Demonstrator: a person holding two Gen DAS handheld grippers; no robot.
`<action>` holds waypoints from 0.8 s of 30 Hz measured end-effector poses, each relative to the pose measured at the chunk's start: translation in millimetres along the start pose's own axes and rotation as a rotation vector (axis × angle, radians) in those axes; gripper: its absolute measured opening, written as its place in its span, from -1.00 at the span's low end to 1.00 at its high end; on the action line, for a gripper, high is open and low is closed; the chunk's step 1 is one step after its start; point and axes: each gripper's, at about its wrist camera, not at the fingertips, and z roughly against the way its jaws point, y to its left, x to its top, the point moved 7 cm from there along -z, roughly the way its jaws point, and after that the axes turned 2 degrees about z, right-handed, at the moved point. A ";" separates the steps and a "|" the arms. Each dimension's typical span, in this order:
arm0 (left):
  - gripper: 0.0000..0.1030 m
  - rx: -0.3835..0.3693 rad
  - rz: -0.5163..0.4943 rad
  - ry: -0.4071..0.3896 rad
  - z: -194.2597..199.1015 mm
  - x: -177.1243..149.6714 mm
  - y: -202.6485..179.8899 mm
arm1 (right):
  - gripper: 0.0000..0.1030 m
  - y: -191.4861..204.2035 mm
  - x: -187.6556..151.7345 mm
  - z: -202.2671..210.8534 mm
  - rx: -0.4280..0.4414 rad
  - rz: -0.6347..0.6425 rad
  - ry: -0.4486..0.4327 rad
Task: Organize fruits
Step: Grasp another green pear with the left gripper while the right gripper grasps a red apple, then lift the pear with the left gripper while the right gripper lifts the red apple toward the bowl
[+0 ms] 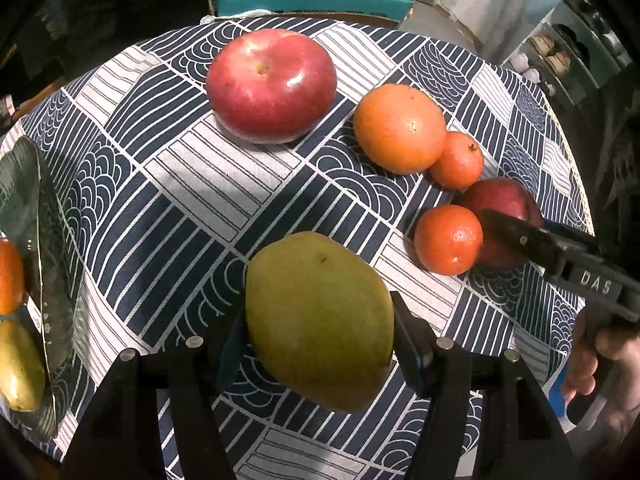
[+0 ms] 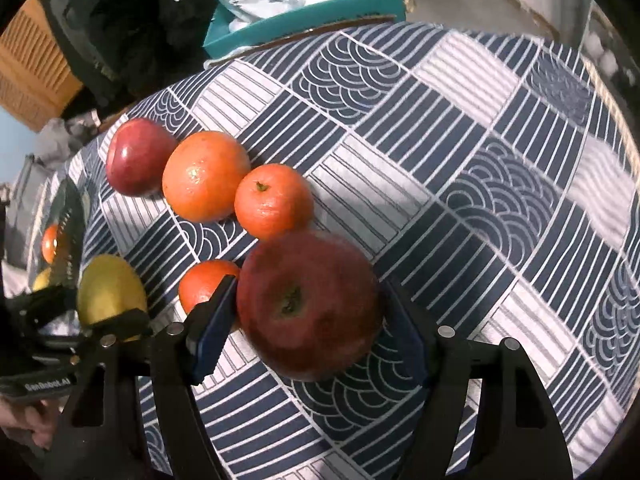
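Left gripper (image 1: 320,340) clamps a green pear (image 1: 320,320); right gripper (image 2: 312,320), marked "DAS", straddles a dark apple (image 2: 308,308), apart.

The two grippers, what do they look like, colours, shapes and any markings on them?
Both are black plastic with angular frames and round silver pins along the front. The left gripper has flat fingers faced with blue pads. The right gripper is the same build, blue pads too. White lettering "DAS" shows on the right one's body, and "GenRobot.AI" on the left one's. No cables or sleeves show.

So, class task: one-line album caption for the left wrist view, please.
Left gripper clamps a green pear above the patterned tablecloth, near apples and oranges.
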 end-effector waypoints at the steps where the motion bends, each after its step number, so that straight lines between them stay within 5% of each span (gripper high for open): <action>1: 0.29 0.000 -0.002 0.001 0.0 -0.5 -0.5 | 0.41 -1.2 -0.1 -0.3 0.009 -0.013 0.003; 24: 0.29 0.003 -0.039 -0.088 50.7 -4.4 -5.0 | 0.39 35.1 -5.9 38.4 -0.137 0.161 -0.109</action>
